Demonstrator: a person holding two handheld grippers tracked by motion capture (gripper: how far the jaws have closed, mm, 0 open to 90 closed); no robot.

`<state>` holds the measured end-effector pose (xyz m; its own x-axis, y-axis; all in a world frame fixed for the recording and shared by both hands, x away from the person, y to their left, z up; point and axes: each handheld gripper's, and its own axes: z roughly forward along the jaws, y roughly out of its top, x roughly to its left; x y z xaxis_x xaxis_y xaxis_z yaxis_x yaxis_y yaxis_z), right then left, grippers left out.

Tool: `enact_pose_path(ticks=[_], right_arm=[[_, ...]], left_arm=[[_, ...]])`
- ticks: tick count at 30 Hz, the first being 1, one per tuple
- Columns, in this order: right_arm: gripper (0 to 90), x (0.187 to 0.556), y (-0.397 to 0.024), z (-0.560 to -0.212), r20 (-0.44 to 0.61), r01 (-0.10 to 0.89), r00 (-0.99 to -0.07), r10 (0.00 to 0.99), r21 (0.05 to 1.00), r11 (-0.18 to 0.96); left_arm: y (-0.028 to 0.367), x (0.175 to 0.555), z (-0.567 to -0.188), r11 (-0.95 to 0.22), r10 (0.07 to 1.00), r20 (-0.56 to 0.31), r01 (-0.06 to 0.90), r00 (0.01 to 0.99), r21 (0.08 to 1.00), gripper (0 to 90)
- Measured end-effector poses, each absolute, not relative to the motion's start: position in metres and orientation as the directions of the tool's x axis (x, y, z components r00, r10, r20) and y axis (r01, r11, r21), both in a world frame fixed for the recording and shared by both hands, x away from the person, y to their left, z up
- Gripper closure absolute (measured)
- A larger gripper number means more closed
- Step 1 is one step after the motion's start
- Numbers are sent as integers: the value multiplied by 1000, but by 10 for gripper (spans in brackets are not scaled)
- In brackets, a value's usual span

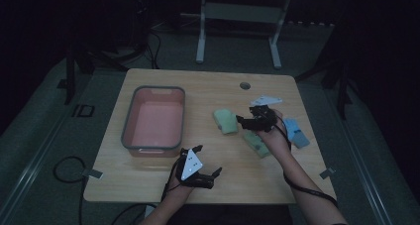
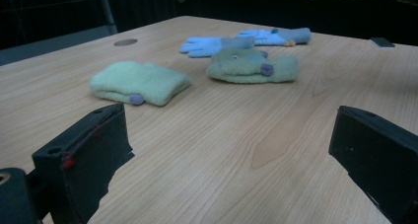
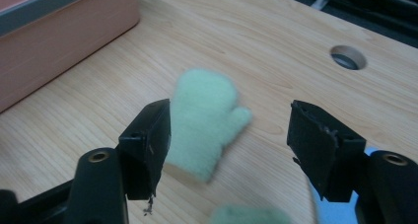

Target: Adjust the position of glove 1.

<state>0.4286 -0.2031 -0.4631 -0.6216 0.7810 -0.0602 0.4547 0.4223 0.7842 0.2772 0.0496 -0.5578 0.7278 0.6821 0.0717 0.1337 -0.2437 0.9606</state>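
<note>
A pale green fleece mitten [image 1: 226, 121] is laid flat on the table [image 1: 208, 86], right of its middle, between the pink bin and the right edge. In the right gripper view the mitten [image 3: 204, 120] is seen with its thumb spread out to one side and its cuff turned toward the camera. It is touched by nothing.

The right tool [image 3: 229, 145] rises from the bottom edge, its two black jaws standing apart with nothing pressed between them. A pale green mitten [image 3: 204, 123] lies flat on the wooden table [image 3: 256, 41] beyond the jaws, nearer the left one. At ten o'clock sits a pink bin with a grey rim [image 3: 64, 34]. At two o'clock is a round hole [image 3: 348, 57] in the table.
</note>
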Motion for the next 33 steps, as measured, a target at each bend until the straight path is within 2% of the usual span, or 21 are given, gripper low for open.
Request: enact_pose_path(ticks=[13, 14, 21, 22, 23, 24, 27, 28, 31, 33], right_arm=[[377, 448, -181, -483, -70, 446, -670, 739, 758, 476], [418, 454, -176, -488, -60, 453, -676, 735, 753, 478], [474, 466, -167, -498, -45, 463, -698, 714, 733, 499], [519, 470, -165, -502, -36, 477, -698, 715, 722, 501], [519, 470, -165, -502, -36, 477, -698, 715, 722, 501], [570, 475, -163, -506, -27, 483, -708, 706, 710, 512], [594, 478, -161, -510, -38, 485, -709, 704, 698, 526], [630, 482, -160, -514, -46, 485, -710, 702, 690, 537], [632, 485, -160, -516, -53, 484, -710, 702, 688, 541], [671, 495, -160, -519, -20, 508, -701, 713, 687, 519]], left_arm=[[50, 277, -558, -243, 681, 72, 133, 729, 961, 16], [50, 278, -558, -242, 680, 69, 135, 730, 961, 16], [51, 278, -558, -231, 683, 57, 141, 729, 963, 15], [51, 278, -558, -234, 681, 60, 139, 729, 962, 15], [50, 278, -558, -236, 682, 62, 139, 729, 962, 15], [50, 278, -558, -240, 680, 67, 135, 730, 961, 15], [50, 278, -558, -240, 679, 66, 136, 731, 961, 15], [50, 278, -558, -237, 679, 61, 139, 731, 961, 16], [50, 278, -558, -236, 679, 60, 140, 732, 962, 15], [50, 278, -558, -236, 679, 60, 140, 732, 962, 15]])
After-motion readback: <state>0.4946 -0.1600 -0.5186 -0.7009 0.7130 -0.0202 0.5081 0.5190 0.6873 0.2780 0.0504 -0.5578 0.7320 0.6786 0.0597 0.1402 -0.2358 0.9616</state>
